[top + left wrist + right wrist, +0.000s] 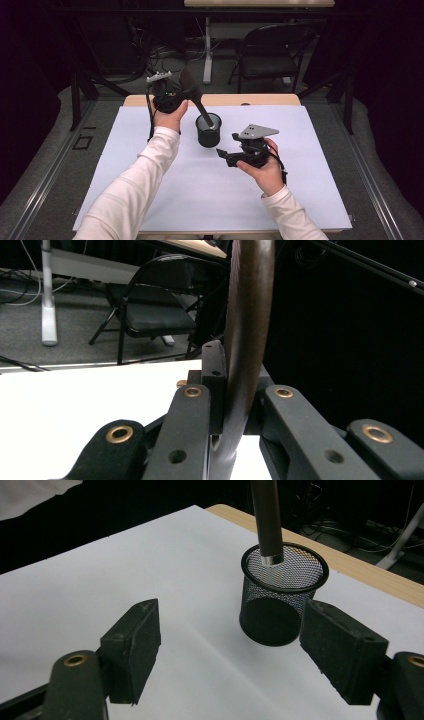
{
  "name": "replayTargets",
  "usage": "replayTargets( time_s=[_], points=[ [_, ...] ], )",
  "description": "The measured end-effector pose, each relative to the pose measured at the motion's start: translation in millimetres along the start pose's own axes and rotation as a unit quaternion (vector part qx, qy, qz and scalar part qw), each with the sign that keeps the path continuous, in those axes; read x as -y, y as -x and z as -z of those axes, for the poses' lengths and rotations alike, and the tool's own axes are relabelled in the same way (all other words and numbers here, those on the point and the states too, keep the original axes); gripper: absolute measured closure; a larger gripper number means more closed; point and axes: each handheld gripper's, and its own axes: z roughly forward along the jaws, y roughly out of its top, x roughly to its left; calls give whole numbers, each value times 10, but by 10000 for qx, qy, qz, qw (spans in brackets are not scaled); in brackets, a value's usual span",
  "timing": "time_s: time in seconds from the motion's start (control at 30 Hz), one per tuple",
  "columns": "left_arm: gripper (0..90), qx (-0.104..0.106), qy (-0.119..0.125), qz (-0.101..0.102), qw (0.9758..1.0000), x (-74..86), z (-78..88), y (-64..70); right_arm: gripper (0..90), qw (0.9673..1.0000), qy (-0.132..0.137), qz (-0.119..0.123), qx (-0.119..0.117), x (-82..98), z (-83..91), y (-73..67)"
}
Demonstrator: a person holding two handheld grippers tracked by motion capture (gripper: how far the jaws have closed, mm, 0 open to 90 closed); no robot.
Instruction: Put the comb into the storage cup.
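On white table sheet (150,145): mesh cup (208,131); left hand-held gripper (187,93) pinching spatula (196,97); right hand-held gripper (226,152) spread.

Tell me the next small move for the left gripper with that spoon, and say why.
Probably lower it a little further. The left gripper is shut on the dark spoon, whose handle end hangs just inside the rim of the upright mesh cup, short of its bottom. The right gripper stands open beside the cup, apart from it.
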Motion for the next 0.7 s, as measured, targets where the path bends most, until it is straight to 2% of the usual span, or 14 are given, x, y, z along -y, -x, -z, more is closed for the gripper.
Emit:
replayTargets(
  time_s=[0.13,0.4,0.53,0.7],
  points=[
    [853,-16,42,4,10000,-19,-15,-6,229,10000,25,-21,-7,-3,13,5],
    [853,-72,84,18,9999,-26,-62,-32,152,9998,96,-28,-180,-6,35,3],
    [853,-155,101,102,9998,-24,-91,-79,138,9999,126,-36,-81,-6,40,-2],
    [853,-189,126,180,9996,-24,-117,-124,23,9998,141,-94,-66,-7,45,12]
  ],
)
